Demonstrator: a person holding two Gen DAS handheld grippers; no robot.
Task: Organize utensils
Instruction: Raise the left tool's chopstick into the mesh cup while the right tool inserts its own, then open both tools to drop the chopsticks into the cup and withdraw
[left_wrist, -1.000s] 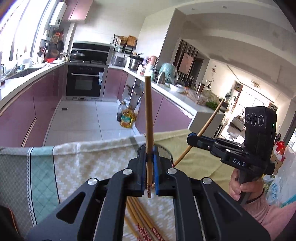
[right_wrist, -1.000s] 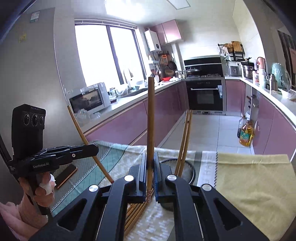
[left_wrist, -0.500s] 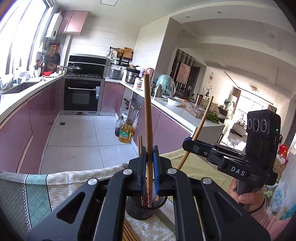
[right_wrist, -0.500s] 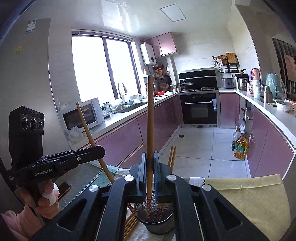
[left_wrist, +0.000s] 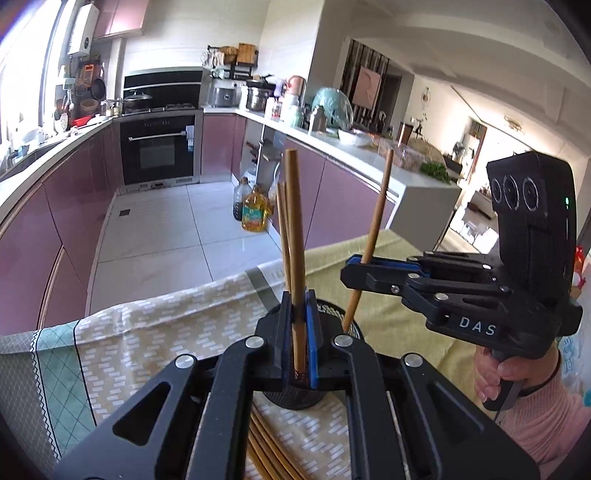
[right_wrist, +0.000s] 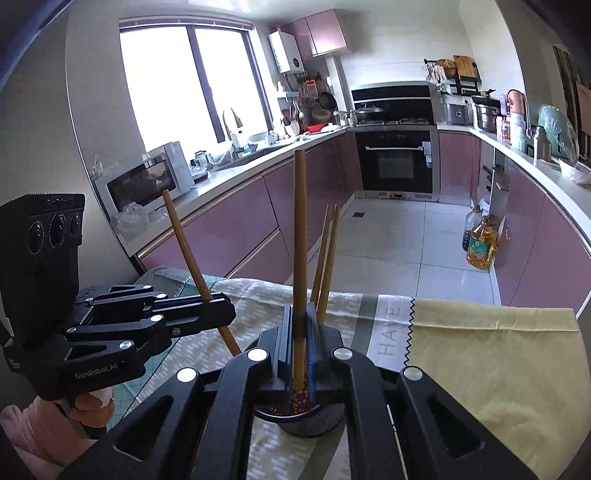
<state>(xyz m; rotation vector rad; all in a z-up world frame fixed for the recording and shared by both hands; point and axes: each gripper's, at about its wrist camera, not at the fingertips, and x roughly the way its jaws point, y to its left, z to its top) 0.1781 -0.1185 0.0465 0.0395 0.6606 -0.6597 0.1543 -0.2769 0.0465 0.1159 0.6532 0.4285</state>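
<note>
1. Kitchen with mauve cabinets and a black built-in oven (left_wrist: 159, 147); work surface is a table under a patterned tablecloth (left_wrist: 147, 332) with a yellow cloth (right_wrist: 491, 354) on its far side.
2. Left gripper (left_wrist: 297, 332) is clenched on one wooden chopstick (left_wrist: 293, 236), held near upright, patterned tip down at the mouth of the black mesh holder (left_wrist: 295, 397).
3. Right gripper (right_wrist: 300, 343) is likewise clamped on its own chopstick (right_wrist: 300, 236), decorated tip already inside the holder rim.
4. From the left camera the right gripper's chopstick is tilted, its lower end at the holder's edge. Whether either tip touches the bottom I cannot tell.
5. Two chopsticks (right_wrist: 327, 254) already stand in the holder, leaning away from the cameras.
6. More loose chopsticks (left_wrist: 266, 446) lie on the cloth just in front of the holder, still to be sorted.
7. Step in hand, as I read it: dropping both held sticks into the holder.
8. Next move likely calls for lowering a little, releasing both jaws, lifting clear without snagging the standing sticks, then going back to the loose pile.
</note>
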